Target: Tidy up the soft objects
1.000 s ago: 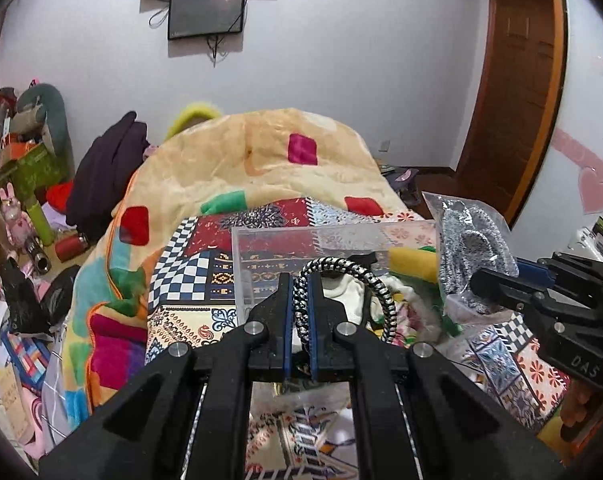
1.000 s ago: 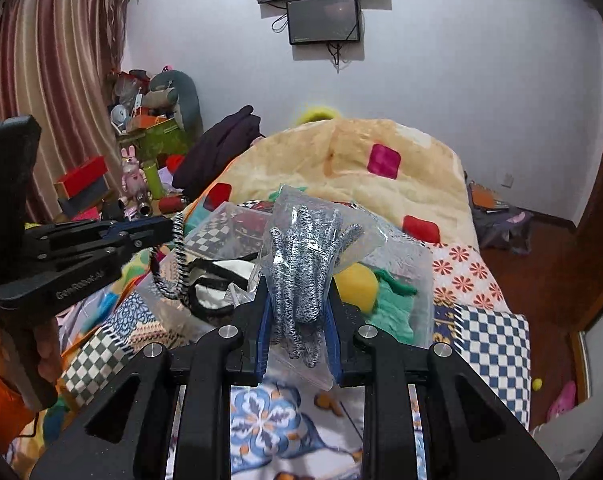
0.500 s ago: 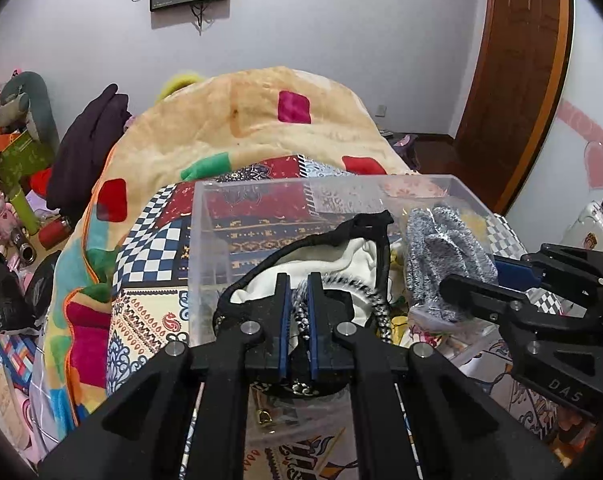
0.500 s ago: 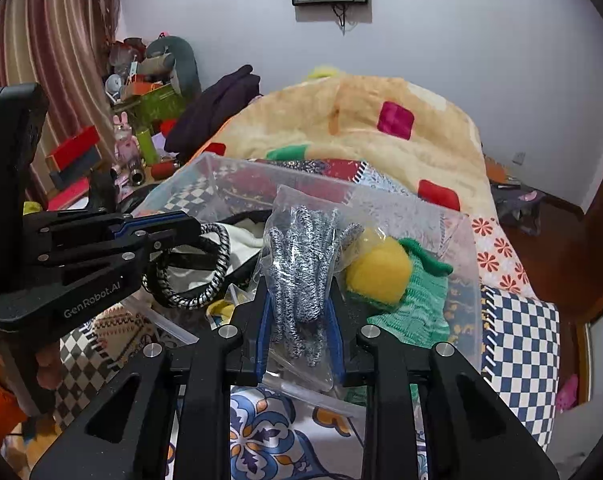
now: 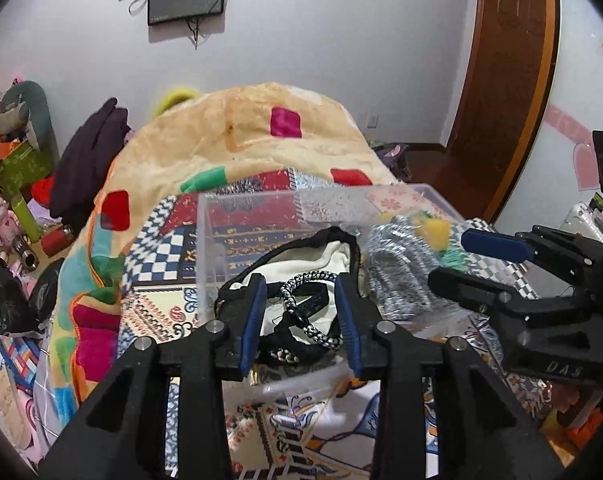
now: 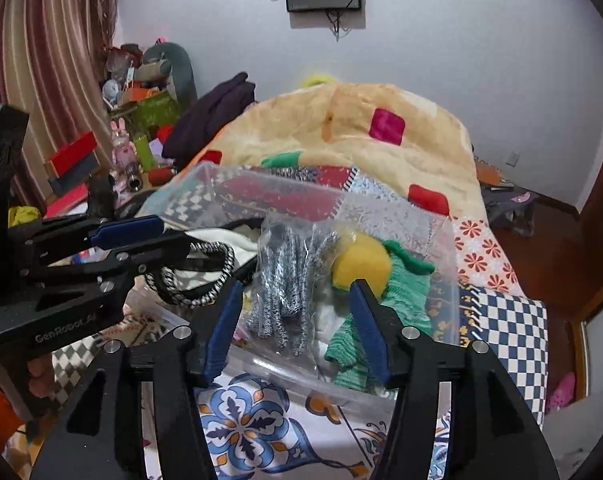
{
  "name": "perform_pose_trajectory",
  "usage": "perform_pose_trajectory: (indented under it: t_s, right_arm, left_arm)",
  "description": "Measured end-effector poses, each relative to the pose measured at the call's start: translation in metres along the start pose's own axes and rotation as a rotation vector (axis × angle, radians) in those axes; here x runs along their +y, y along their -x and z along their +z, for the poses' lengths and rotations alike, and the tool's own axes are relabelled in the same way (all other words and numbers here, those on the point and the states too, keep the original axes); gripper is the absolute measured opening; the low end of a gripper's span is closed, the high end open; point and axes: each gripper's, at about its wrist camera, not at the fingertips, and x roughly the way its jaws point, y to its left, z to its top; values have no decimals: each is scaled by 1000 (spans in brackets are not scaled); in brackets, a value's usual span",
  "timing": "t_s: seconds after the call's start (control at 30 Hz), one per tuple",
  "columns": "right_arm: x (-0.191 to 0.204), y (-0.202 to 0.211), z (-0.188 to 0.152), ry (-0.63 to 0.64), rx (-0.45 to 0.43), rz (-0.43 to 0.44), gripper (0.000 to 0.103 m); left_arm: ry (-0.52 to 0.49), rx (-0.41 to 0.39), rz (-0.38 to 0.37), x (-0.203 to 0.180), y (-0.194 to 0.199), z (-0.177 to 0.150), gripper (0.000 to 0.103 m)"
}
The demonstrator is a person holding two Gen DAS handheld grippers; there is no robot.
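A clear plastic bin (image 5: pixel 237 216) (image 6: pixel 381 216) stands on the patterned bed. My left gripper (image 5: pixel 300 284) is open just over its near edge, above a black-and-white braided cord (image 5: pixel 301 292) (image 6: pixel 205 276) lying on a cream bag with black trim (image 5: pixel 321 256). My right gripper (image 6: pixel 297 288) is open over a clear packet of grey knit gloves (image 6: pixel 289 280) (image 5: pixel 397 264) lying in the bin. A yellow ball (image 6: pixel 361 264) and green knitwear (image 6: pixel 397 292) lie beside it in the bin.
A cream quilt with coloured squares (image 5: pixel 261 136) is heaped behind the bin. Cluttered shelves and toys (image 6: pixel 141 120) stand at the left. A wooden door (image 5: pixel 501 80) is at the right. A checked cloth (image 6: pixel 509 332) covers the bed's right edge.
Both grippers have opened. The cord dropped from the left one and the glove packet from the right one; both now lie in the bin.
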Motion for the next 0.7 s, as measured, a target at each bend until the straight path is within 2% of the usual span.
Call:
perform_pose_trajectory:
  t_s: [0.13,0.4,0.47,0.53,0.7]
  right_arm:
    - [1,23,5,3,-55,-3,53]
    - [5,82,9,-9,-191,-5,54]
    - [5,95,7,-13,-224,-12,61]
    - [7,109,5,-19,-266,-25,73]
    - [15,135,-4,-9,-345,-47,84]
  left_arm:
    - [-10,-69,6,-4,33,2,37]
    - [-7,-243,8,-16,101,2,54]
    - [-7,-273,6,-18,114,-1,60]
    - [-8,-308,9,-21,127,-4,64]
    - [-10,-366,14,-28,147,-12,81]
